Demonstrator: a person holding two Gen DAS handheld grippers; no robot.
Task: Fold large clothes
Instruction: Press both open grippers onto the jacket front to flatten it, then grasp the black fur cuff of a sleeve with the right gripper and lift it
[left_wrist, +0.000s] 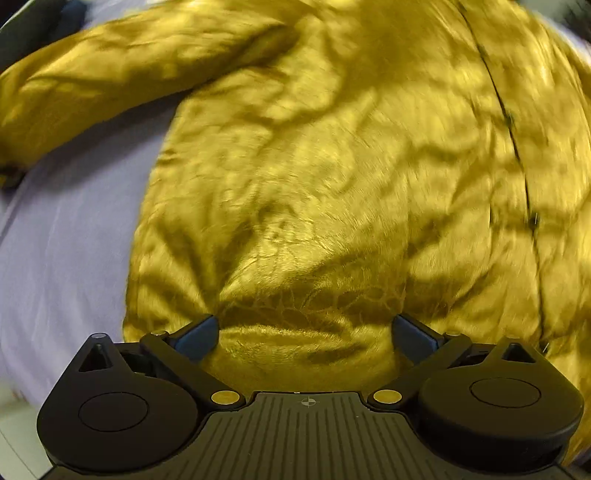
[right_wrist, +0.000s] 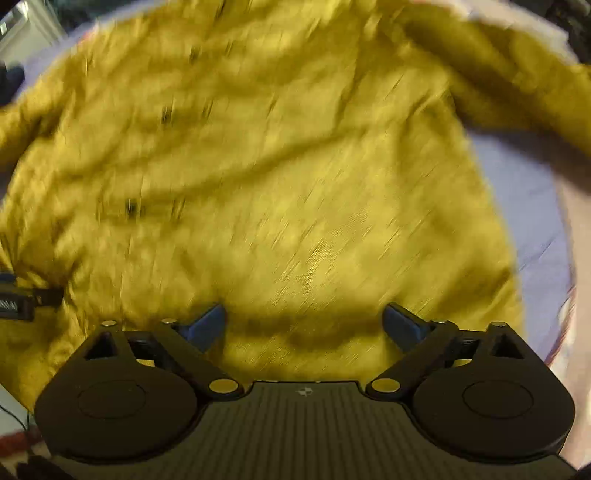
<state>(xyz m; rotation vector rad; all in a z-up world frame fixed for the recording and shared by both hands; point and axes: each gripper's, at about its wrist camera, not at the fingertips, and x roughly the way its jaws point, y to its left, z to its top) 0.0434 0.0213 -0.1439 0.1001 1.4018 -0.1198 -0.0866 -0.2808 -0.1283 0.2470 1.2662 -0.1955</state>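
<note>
A large mustard-yellow garment lies spread and wrinkled on a lavender sheet. One sleeve stretches to the upper left, and a dark front seam runs down the right side. My left gripper points straight down at the garment's near edge, jaws open wide, with puckered cloth between the blue fingertips. In the blurred right wrist view the same garment fills the frame, its other sleeve at the upper right. My right gripper hovers open over the cloth, holding nothing.
Small dark buttons dot the garment's left half. A dark piece of gear pokes in at the left edge. Bare sheet shows right of the garment. Dim room clutter sits beyond the sheet's far corners.
</note>
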